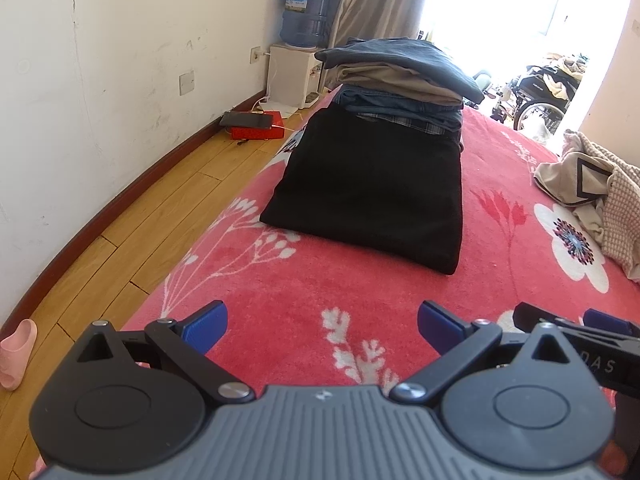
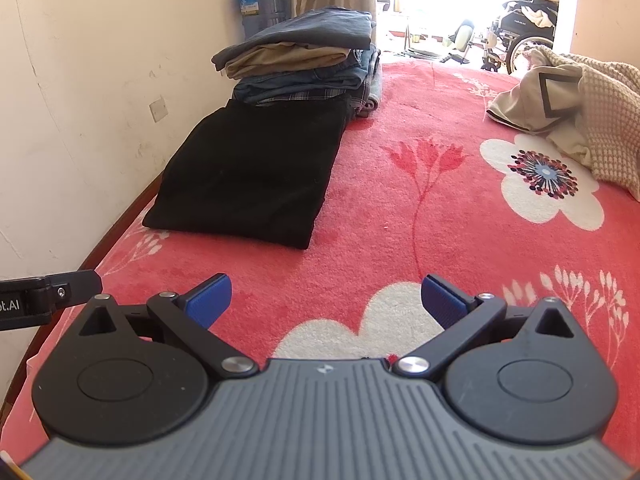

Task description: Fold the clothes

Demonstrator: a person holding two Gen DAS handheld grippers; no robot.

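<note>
A folded black garment [image 1: 368,188] [image 2: 248,172] lies on the red flowered blanket [image 1: 320,288] [image 2: 400,216], near its left edge. Behind it stands a stack of folded clothes [image 1: 400,76] [image 2: 300,60], dark blue on top, tan and denim below. A crumpled beige and knitted pile [image 1: 592,192] [image 2: 568,108] lies unfolded at the right. My left gripper [image 1: 322,326] is open above bare blanket, short of the black garment. My right gripper [image 2: 326,300] is open too, beside it, with nothing between its blue pads [image 2: 210,304].
A white wall and wooden floor [image 1: 132,232] run along the bed's left side. On the floor are a red box [image 1: 256,130], a water dispenser [image 1: 300,48] and a pink slipper [image 1: 16,352]. A wheelchair [image 1: 544,92] stands in the bright doorway beyond.
</note>
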